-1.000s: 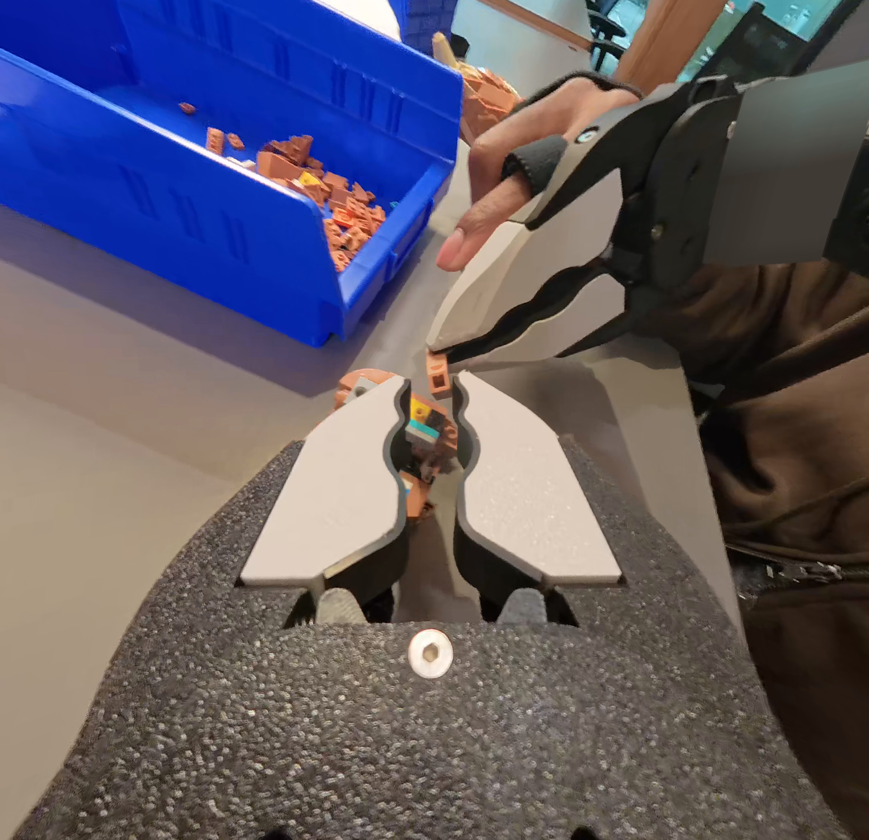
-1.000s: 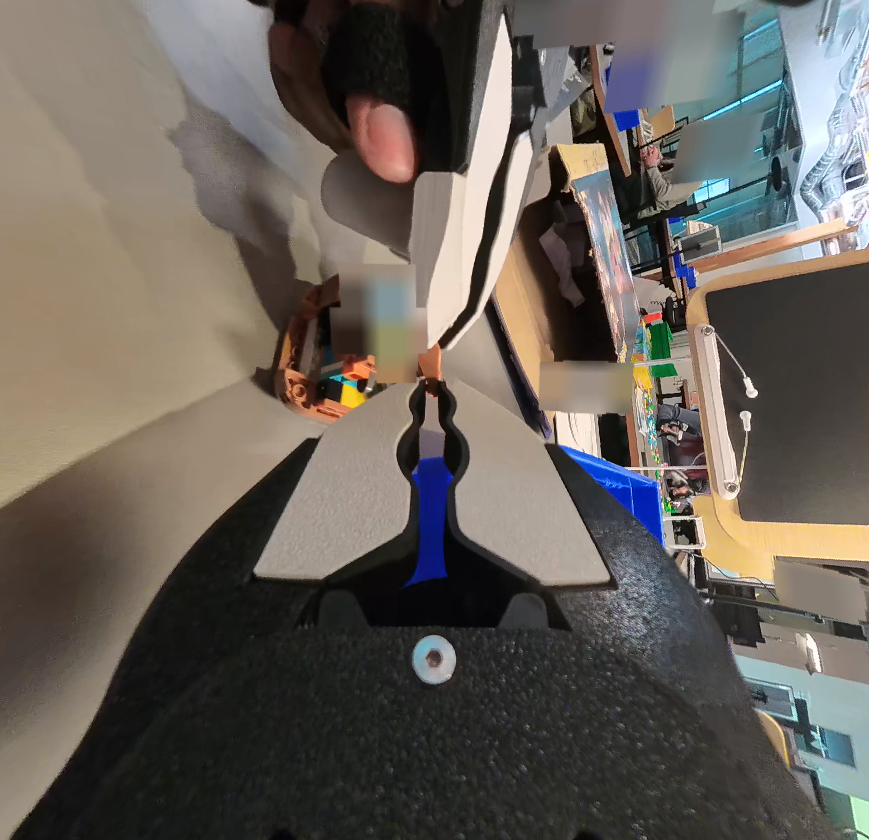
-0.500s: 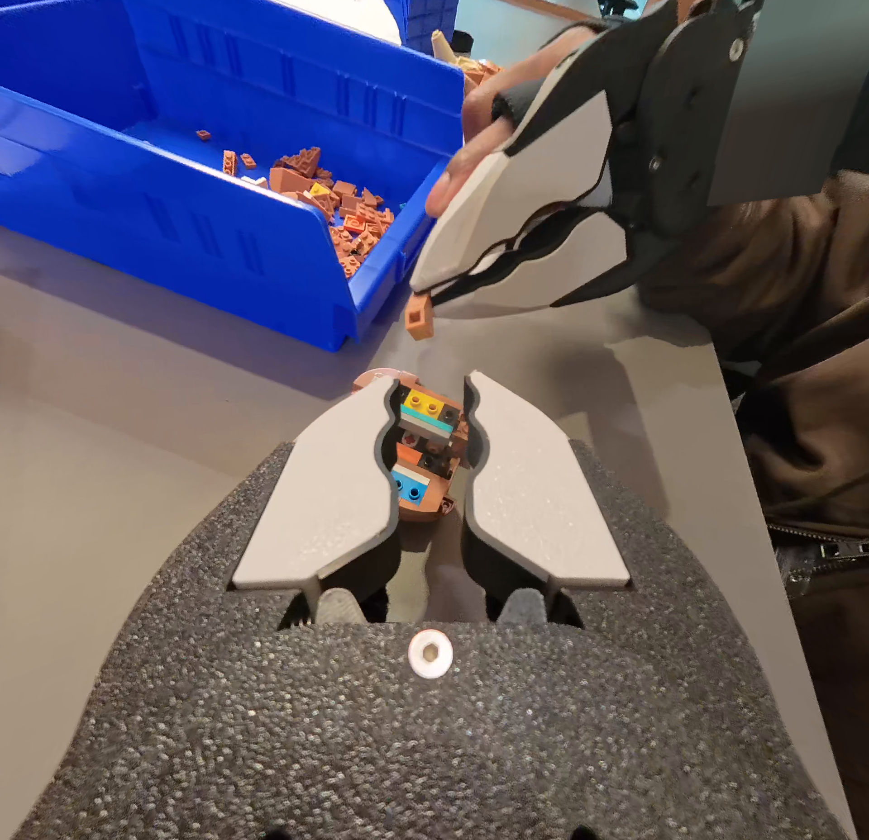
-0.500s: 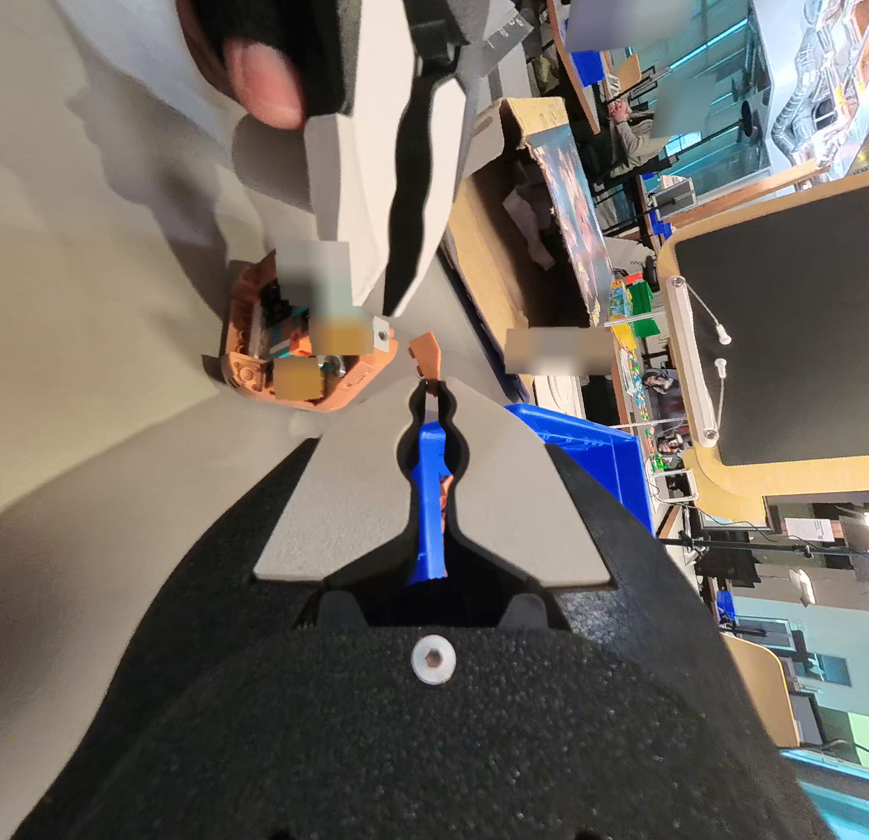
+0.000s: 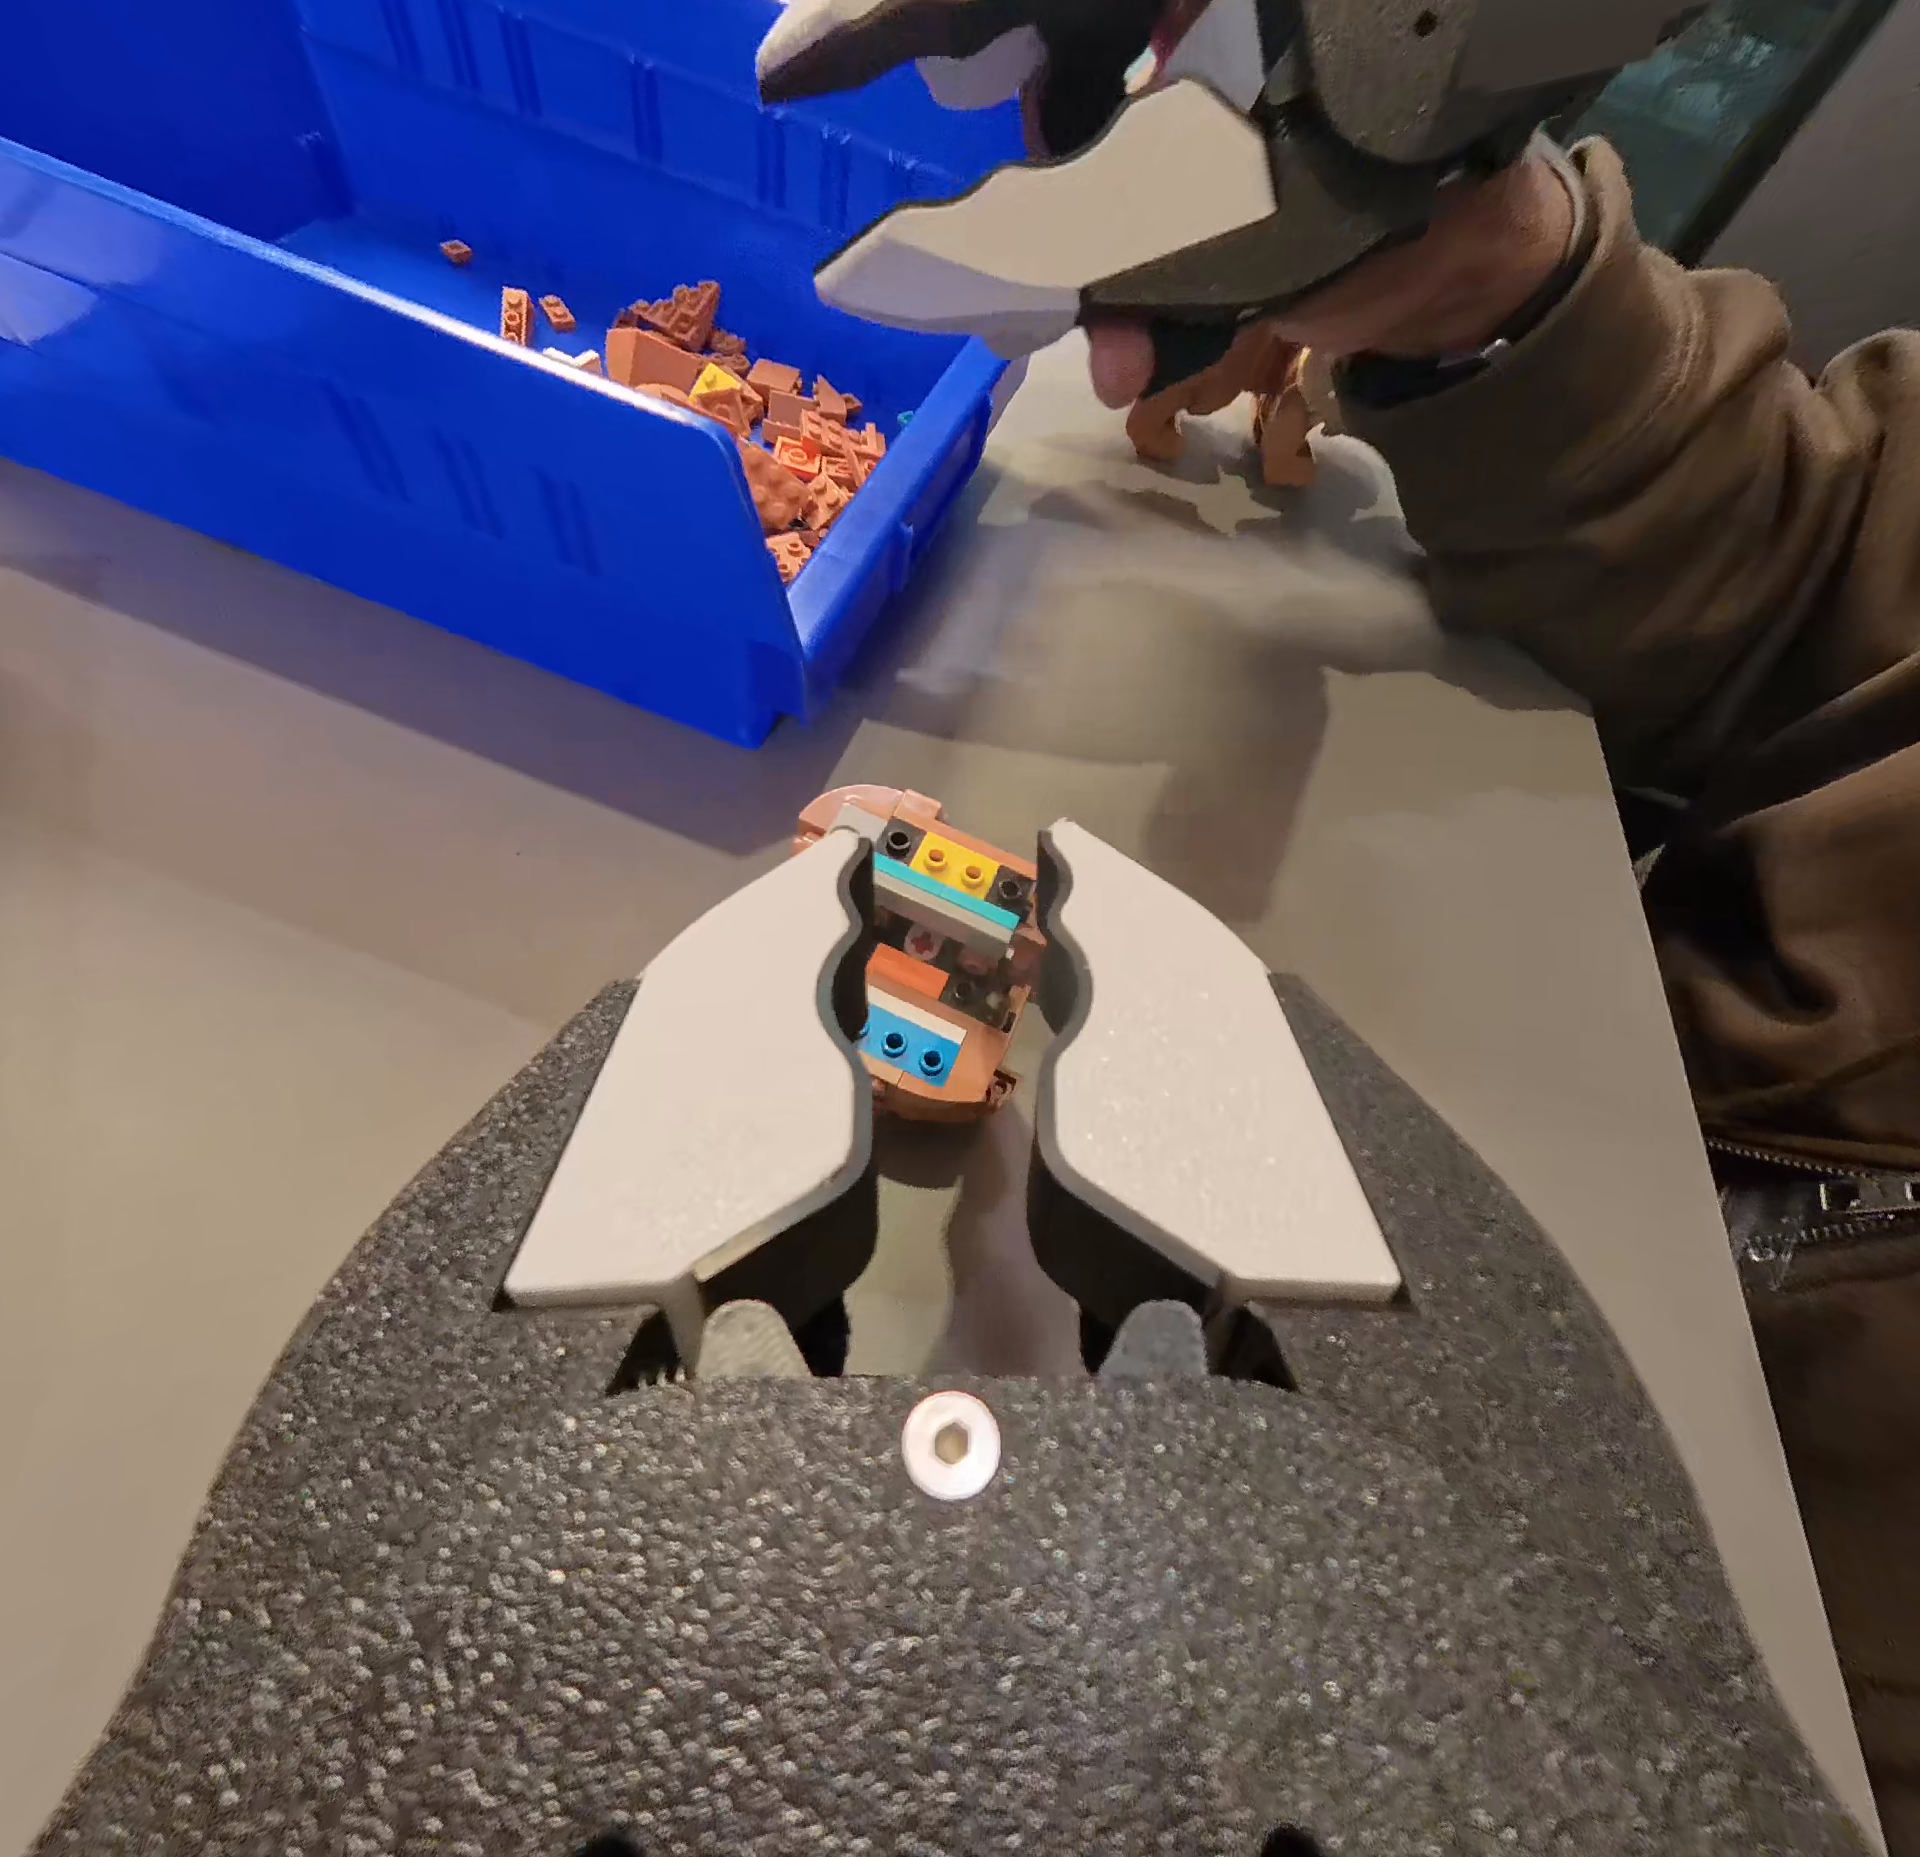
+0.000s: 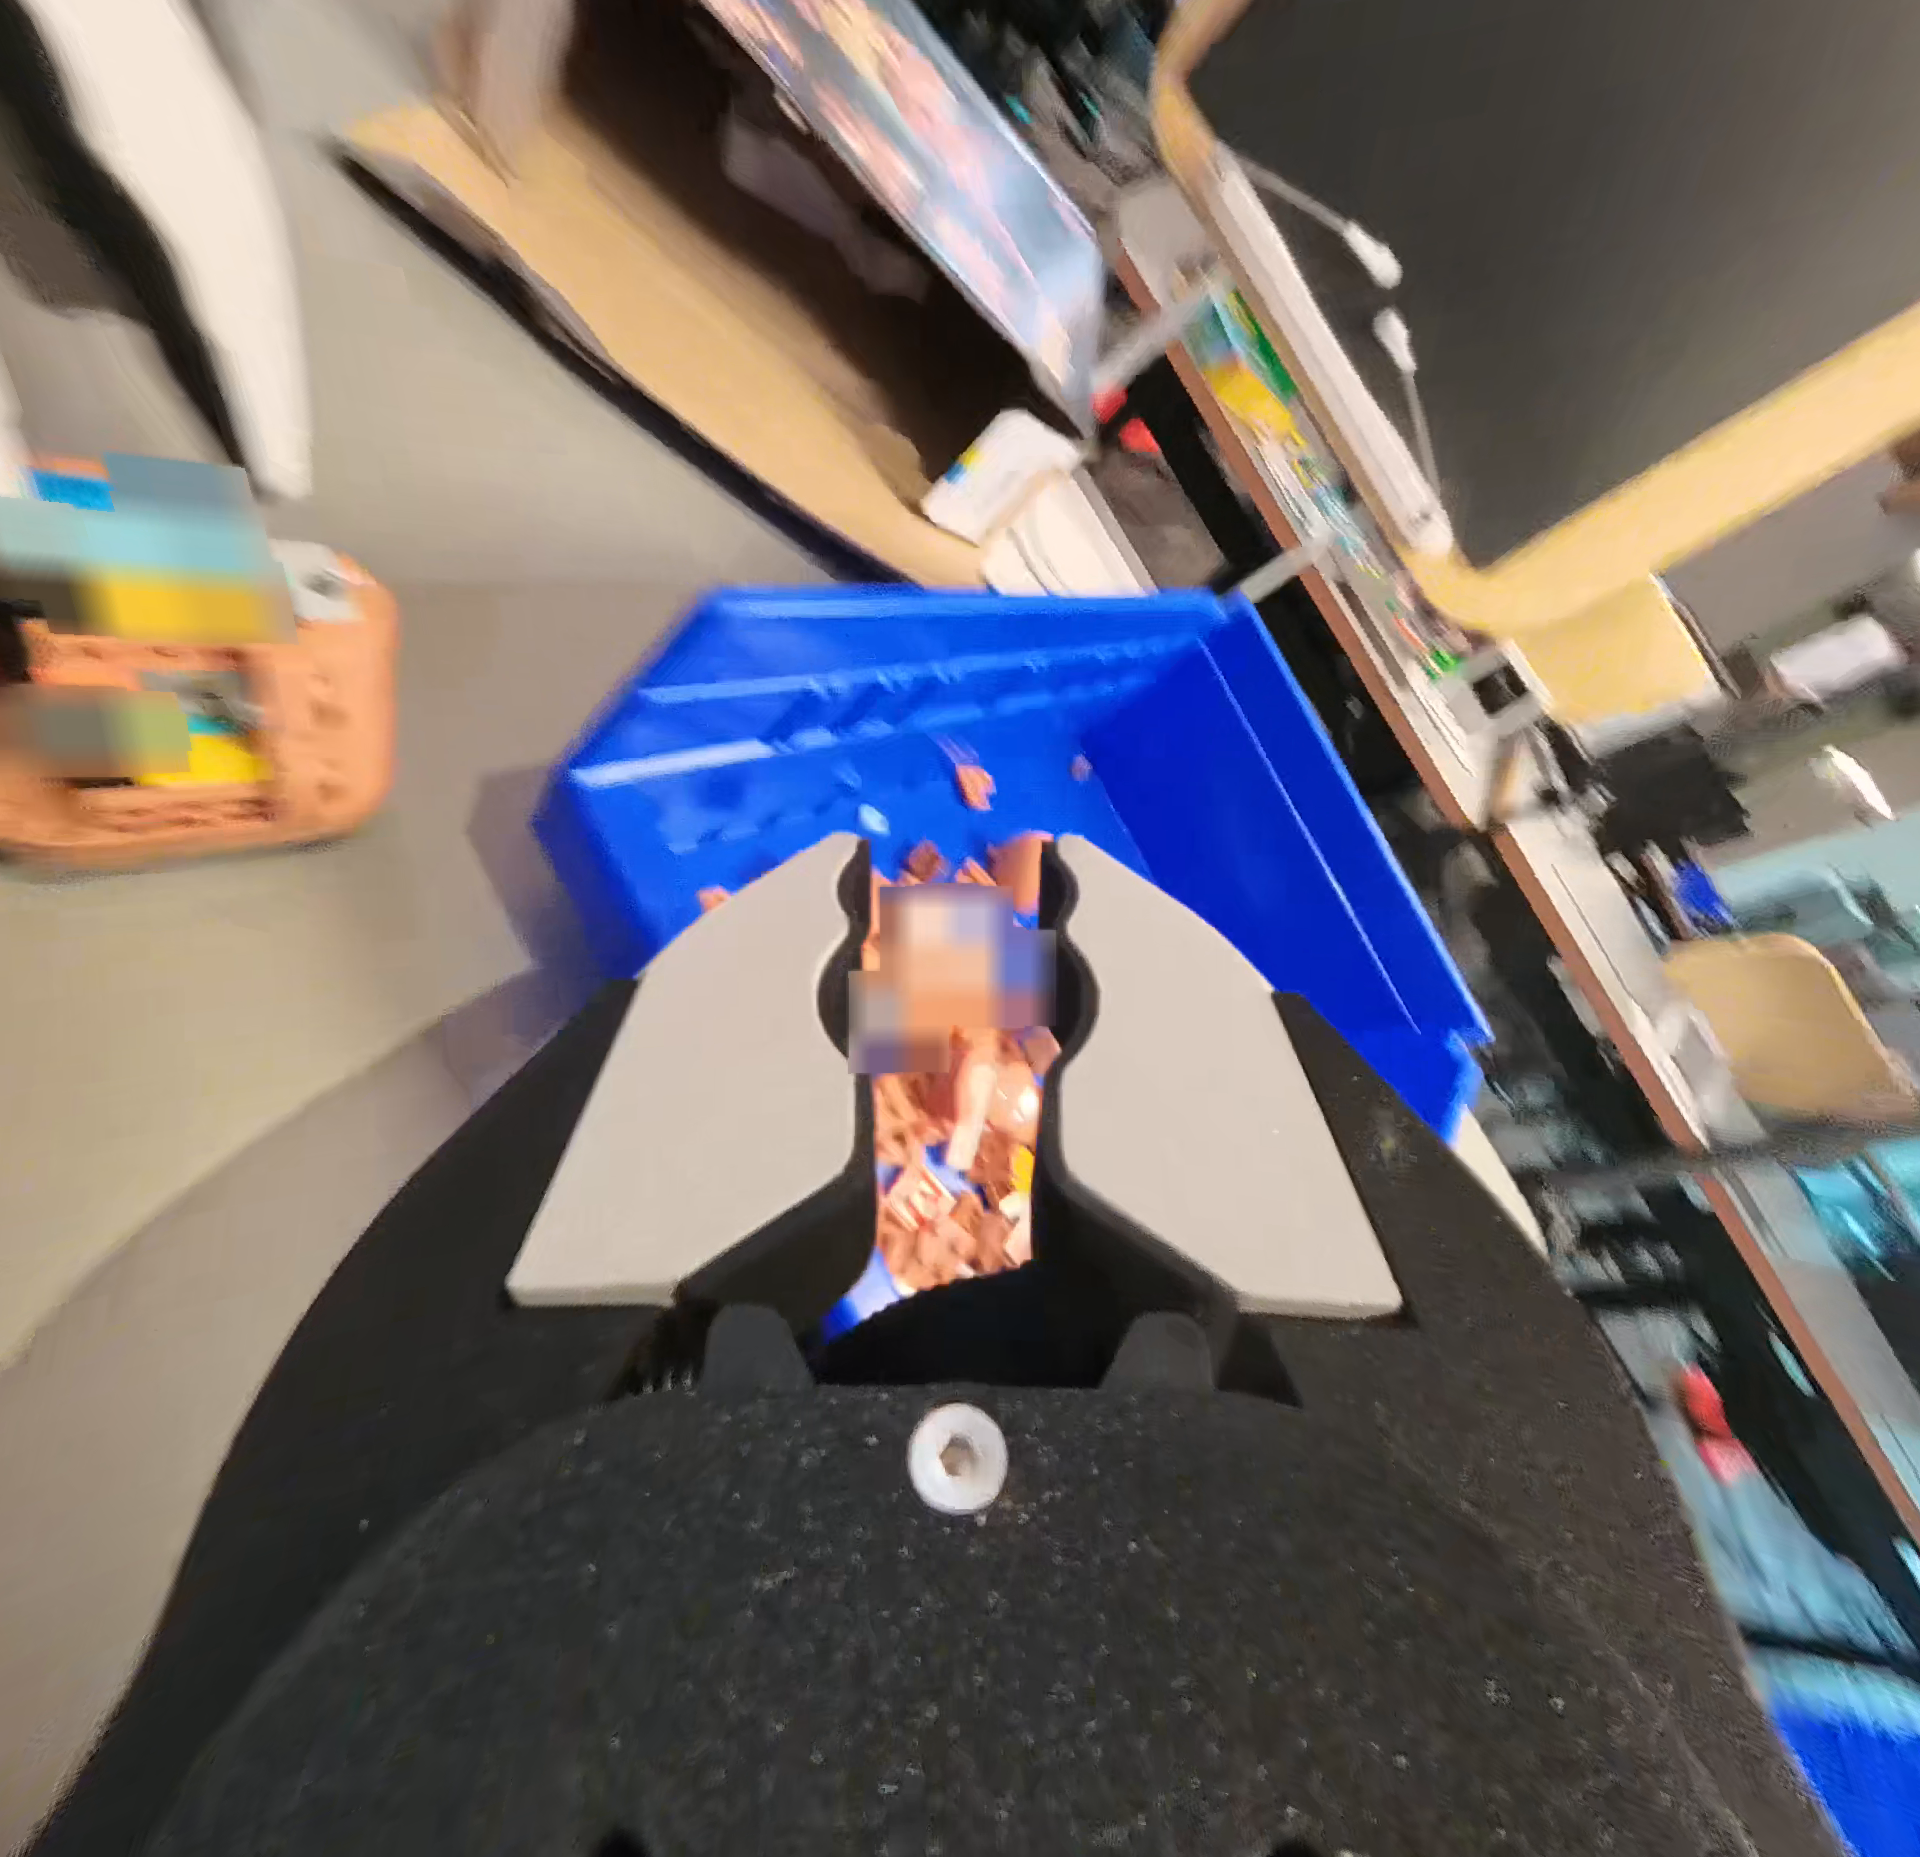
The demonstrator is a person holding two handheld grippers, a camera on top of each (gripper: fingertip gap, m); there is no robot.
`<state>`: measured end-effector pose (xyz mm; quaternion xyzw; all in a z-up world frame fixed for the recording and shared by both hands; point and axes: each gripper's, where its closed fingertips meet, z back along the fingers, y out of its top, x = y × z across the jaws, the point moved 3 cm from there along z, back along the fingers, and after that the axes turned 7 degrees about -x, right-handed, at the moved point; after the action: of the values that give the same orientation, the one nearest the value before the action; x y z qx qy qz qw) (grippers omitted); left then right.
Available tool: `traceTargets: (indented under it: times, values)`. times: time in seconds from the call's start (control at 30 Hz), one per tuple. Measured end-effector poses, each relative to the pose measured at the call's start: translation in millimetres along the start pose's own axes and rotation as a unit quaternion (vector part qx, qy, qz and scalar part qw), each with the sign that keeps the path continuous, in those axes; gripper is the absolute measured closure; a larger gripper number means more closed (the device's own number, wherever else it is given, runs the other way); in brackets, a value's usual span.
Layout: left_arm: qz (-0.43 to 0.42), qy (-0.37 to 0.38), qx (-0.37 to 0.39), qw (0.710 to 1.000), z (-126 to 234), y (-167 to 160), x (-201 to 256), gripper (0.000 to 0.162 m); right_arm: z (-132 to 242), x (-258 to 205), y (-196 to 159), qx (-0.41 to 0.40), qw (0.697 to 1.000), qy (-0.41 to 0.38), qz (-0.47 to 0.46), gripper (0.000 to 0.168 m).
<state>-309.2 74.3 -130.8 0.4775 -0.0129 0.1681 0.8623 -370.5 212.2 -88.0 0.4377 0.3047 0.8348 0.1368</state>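
A brown brick model (image 5: 951, 934) with yellow, teal and blue bricks on top lies on the grey table (image 5: 312, 976). My left gripper (image 5: 951, 851) is open around it, with a finger close on each side. The model also shows at the left of the right wrist view (image 6: 312, 747), resting on the table. My right gripper (image 6: 956, 857) is open and hangs over the blue bin (image 6: 1299, 820), with nothing between its fingers. It also shows at the top of the left wrist view (image 5: 795, 178), jaws apart above the bin (image 5: 582, 519) and its pile of loose brown bricks (image 5: 769, 405).
A small brown brick figure (image 5: 1226, 405) stands on the table behind the right hand. A person's brown sleeve (image 5: 1610, 436) lies along the table's right edge (image 5: 1662, 976). A cardboard box (image 6: 644, 280) stands beyond the bin. Some 12 centimetres of space lies between my two pairs of fingers.
My right gripper pulled a small brown brick off the model, carried it over the blue bin and opened; the brick is gone from its tips. My left gripper's fingers spread apart around the model.
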Motion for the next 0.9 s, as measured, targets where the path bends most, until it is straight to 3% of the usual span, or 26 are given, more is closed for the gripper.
traceTargets:
  times: [0.17,0.4,0.77,0.9]
  values:
    - [-0.021,0.031,-0.017,0.999,2.8,-3.5,-6.8,0.119,15.3,-53.0,26.0,0.084,0.981,0.173,0.023,0.147]
    - [-0.045,0.045,-0.079,0.995,-6.8,-20.4,-9.0,0.109,7.9,-104.7,17.9,0.042,0.954,0.292,0.05,0.146]
    - [-0.077,0.062,-0.133,0.986,-14.3,-34.6,-9.0,0.112,-15.8,-109.7,14.5,0.015,0.968,0.249,0.02,0.147]
    - [-0.077,0.061,-0.132,0.986,-14.2,-34.8,-9.4,0.112,-14.9,-110.5,10.9,0.008,0.964,0.266,0.014,0.151]
